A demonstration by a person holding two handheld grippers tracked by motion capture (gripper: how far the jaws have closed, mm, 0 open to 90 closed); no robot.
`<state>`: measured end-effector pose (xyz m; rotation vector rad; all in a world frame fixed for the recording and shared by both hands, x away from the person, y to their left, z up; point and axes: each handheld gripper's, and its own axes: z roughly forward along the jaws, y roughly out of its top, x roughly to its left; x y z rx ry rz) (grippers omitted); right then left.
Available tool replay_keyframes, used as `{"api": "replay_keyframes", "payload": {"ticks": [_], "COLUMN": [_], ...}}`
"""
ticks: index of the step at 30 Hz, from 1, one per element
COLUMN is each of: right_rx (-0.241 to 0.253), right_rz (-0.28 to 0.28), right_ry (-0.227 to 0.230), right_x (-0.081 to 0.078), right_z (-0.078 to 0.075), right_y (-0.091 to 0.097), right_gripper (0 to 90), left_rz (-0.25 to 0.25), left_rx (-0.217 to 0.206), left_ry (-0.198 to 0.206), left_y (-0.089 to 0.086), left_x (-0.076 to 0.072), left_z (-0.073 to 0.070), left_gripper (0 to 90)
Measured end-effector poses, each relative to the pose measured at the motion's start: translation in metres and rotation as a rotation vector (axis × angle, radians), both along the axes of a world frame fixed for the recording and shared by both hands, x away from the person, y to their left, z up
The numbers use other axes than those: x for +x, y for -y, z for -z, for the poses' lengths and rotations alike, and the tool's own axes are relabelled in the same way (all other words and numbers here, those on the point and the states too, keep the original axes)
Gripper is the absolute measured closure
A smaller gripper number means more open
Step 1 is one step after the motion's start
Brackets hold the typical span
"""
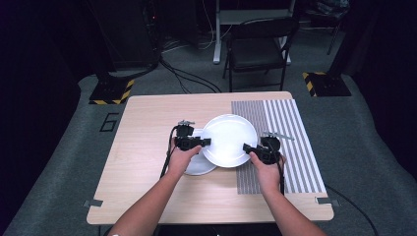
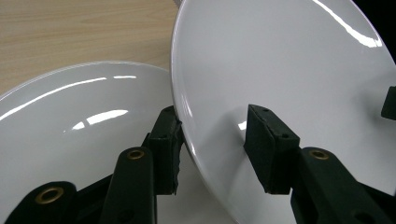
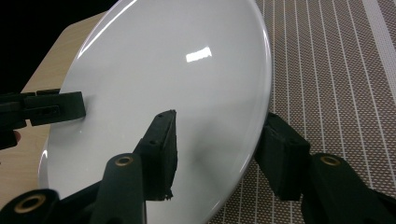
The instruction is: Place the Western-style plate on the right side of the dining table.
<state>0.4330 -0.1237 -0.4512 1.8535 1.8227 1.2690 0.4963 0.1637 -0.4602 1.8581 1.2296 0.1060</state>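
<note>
Two hand-held grippers hold a white plate (image 1: 228,140) by opposite rims above the middle of the tabletop (image 1: 147,123), a little toward its far edge. The left gripper (image 1: 199,142) grips the plate's left rim; in the left gripper view its jaws stand on either side of the rim, one pad against the underside and the other on the glossy upper face, clamped on the plate. The right gripper (image 1: 250,147) takes the rim on the near right; in the right gripper view one pad lies on the upper face and the other sits behind the rim, also clamped on it, with the left gripper's jaw reaching onto the far side of the plate. The held plate is tilted in both gripper views and partly overlaps a second plate (image 1: 199,164), which lies flat on the tabletop just under and to the near left of it, beneath the left gripper. To the right, a striped mat (image 1: 290,147) covers the tabletop's right part from far edge almost to near edge, and the held plate's right side hangs over the mat's left border. A person's bare forearms come in from the near edge; a dark chair (image 1: 258,49) stands on the floor beyond the far edge
</note>
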Motion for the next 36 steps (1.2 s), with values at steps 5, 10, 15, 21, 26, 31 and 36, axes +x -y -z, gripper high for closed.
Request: {"api": "replay_keyframes", "payload": {"ticks": [5, 10, 15, 21, 26, 31, 36], "right_rx": [0.009, 0.01, 0.015, 0.015, 0.013, 0.011, 0.017], "right_rz": [0.01, 0.012, 0.013, 0.025, 0.038, 0.051, 0.066], "right_ry": [-0.011, -0.009, -0.001, 0.002, 0.009, 0.01, 0.012], "right_x": [0.0, 0.002, 0.002, 0.001, -0.003, -0.005, -0.007], "right_z": [0.001, 0.002, 0.001, 0.001, 0.001, 0.0, -0.002], "right_y": [0.0, 0.003, 0.005, 0.009, 0.013, 0.017, 0.021], "right_gripper": [49.6, 49.6, 49.5, 49.3, 49.1, 48.9, 48.9], "left_rz": [0.003, 0.007, 0.011, 0.02, 0.033, 0.045, 0.055], "left_rx": [0.007, 0.003, 0.014, 0.016, 0.016, 0.016, 0.015], "left_ry": [-0.011, -0.017, -0.021, -0.019, -0.015, -0.009, -0.004], "left_y": [0.002, 0.004, 0.007, 0.012, 0.017, 0.022, 0.027], "left_x": [0.001, 0.003, 0.004, 0.004, 0.004, 0.005, 0.006], "left_z": [0.003, 0.003, 0.004, 0.005, 0.003, 0.0, -0.002], "left_gripper": [56.5, 56.4, 56.5, 56.5, 56.5, 56.6, 56.6]}}
